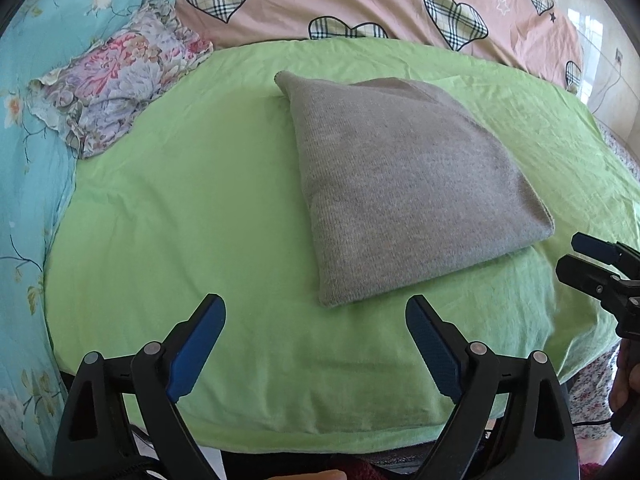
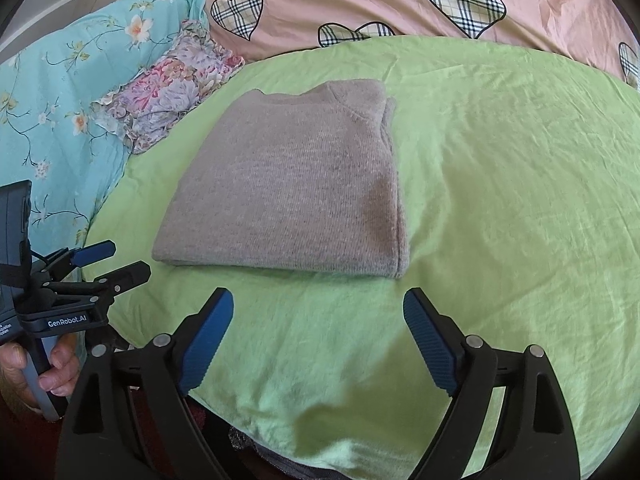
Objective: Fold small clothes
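A grey knit sweater [image 1: 404, 188] lies folded into a neat square on the green sheet [image 1: 200, 240]; it also shows in the right wrist view [image 2: 288, 196]. My left gripper [image 1: 316, 312] is open and empty, just short of the sweater's near corner. My right gripper [image 2: 318, 304] is open and empty, a little in front of the sweater's near edge. The right gripper shows at the right edge of the left wrist view [image 1: 580, 256], and the left gripper at the left edge of the right wrist view [image 2: 116, 258].
A folded floral garment [image 1: 120, 84] lies at the green sheet's far left, on a blue flowered bedcover [image 1: 36, 128]. A pink quilt with plaid hearts [image 1: 360, 0] lies behind. The green sheet's near edge [image 2: 360, 456] is close below the grippers.
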`<state>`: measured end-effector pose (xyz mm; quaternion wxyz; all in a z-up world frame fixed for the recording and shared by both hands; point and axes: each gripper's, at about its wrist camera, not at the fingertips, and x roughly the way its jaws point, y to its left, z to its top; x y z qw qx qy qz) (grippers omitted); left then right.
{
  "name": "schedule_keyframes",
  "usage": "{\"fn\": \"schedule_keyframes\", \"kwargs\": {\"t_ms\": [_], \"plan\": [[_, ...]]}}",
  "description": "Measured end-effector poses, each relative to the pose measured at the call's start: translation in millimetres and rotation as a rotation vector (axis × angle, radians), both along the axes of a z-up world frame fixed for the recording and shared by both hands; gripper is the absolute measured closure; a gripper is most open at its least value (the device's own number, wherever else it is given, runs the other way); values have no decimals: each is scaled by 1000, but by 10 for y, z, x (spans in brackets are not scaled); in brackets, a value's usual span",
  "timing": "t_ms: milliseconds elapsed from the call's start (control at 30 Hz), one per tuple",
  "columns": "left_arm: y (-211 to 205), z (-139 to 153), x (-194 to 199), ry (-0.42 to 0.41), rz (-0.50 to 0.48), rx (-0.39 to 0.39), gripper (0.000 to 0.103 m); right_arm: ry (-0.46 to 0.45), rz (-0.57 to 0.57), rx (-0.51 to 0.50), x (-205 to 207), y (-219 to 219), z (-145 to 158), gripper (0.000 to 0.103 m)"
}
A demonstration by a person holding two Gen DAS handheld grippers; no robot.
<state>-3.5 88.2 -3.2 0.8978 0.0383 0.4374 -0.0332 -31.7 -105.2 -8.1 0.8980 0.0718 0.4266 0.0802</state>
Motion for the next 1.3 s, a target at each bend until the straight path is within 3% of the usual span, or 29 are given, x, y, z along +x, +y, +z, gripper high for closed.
{"fn": "schedule_keyframes", "kwargs": {"t_ms": [733, 1033, 1300], "plan": [[-108, 116, 323, -49, 15, 50, 5, -66, 26, 35, 416, -2, 229, 13], [-9, 134, 462, -104, 41, 3, 5, -55, 11, 51, 603, -52, 141, 13], [-1, 47, 595, -96, 42, -34, 5, -59, 19, 62, 711, -28, 83, 13]]}}
